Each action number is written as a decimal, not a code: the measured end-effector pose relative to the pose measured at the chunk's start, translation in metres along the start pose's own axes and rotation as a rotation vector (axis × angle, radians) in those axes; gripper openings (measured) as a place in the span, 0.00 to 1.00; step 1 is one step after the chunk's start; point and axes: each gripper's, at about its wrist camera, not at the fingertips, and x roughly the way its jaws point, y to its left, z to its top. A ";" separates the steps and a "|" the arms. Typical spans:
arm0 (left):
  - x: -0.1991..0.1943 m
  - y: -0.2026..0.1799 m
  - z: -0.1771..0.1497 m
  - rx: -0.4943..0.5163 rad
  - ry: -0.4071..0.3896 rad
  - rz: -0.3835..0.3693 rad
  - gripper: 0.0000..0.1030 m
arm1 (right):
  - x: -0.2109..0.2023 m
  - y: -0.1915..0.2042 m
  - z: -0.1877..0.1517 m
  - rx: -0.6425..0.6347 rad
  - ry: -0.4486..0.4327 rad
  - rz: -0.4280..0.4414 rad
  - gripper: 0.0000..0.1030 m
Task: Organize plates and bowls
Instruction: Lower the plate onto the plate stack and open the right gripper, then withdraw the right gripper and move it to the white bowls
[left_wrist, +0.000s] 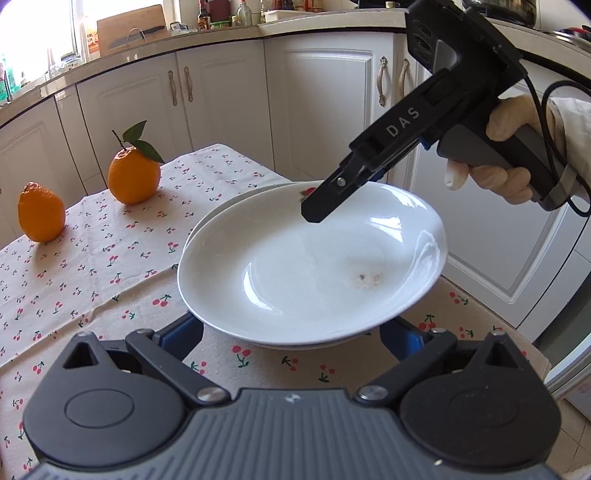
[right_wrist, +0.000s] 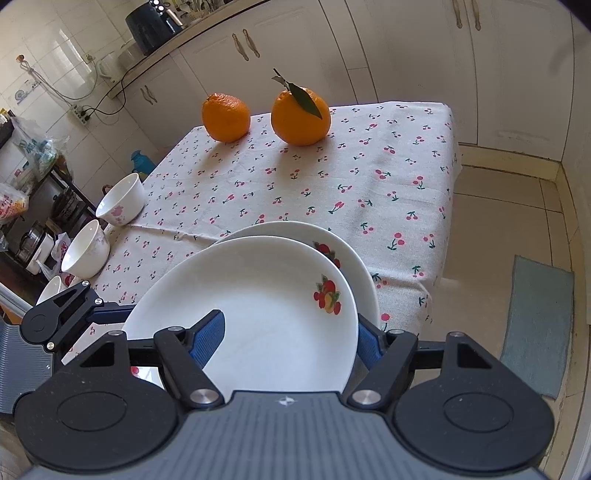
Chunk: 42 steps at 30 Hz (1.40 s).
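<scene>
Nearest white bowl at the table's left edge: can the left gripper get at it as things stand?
Probably yes. The left gripper is open and empty, close beside the bowl. It would first have to back out from under the plate that the right gripper holds.

Two glazed white ceramic plates (right_wrist: 258, 306), glossy and smooth, sit on a matt woven cotton tablecloth (right_wrist: 332, 184) printed with cherries. Dimpled, waxy peel covers two oranges (right_wrist: 226, 117). The right gripper (right_wrist: 291, 341) shows matt black plastic, ribbed blue rubbery pads (right_wrist: 208, 341) and bright metal pivot pins.
</scene>
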 end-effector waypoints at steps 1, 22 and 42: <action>0.001 0.001 0.000 -0.003 -0.002 -0.008 0.98 | -0.001 0.000 0.000 0.002 -0.001 -0.001 0.76; 0.004 0.007 -0.005 -0.014 -0.026 -0.058 0.99 | -0.020 0.008 -0.008 0.011 -0.009 -0.061 0.77; -0.015 0.008 -0.012 0.017 -0.061 -0.051 0.99 | -0.022 0.041 -0.021 -0.057 0.021 -0.218 0.91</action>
